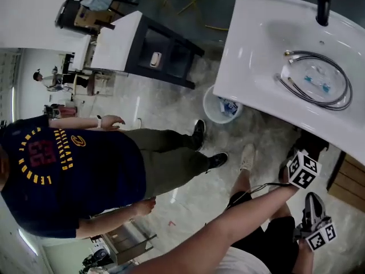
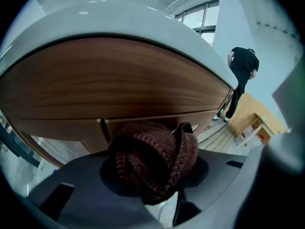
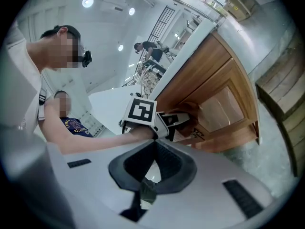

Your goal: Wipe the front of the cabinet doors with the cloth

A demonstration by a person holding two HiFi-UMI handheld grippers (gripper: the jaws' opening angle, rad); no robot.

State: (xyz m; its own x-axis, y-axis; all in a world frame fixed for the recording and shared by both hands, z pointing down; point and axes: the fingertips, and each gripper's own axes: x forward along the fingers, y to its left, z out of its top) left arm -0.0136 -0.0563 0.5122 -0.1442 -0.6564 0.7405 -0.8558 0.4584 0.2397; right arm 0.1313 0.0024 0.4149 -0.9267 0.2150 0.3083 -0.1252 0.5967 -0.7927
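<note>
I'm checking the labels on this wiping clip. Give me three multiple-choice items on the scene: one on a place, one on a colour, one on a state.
1. Where is the cloth?
A in the basin
B between the left gripper's fingers
C on the floor

2. What colour is the cloth?
A white
B blue
C brown

3. How do the right gripper's fingers stand?
A together, holding nothing
B wide apart
C clamped on a hose

Answers:
1 B: the left gripper view shows it bunched there, in front of the wooden cabinet doors.
2 C: its knit is dark brown.
3 A: the right gripper view shows them meeting with nothing between.
</note>
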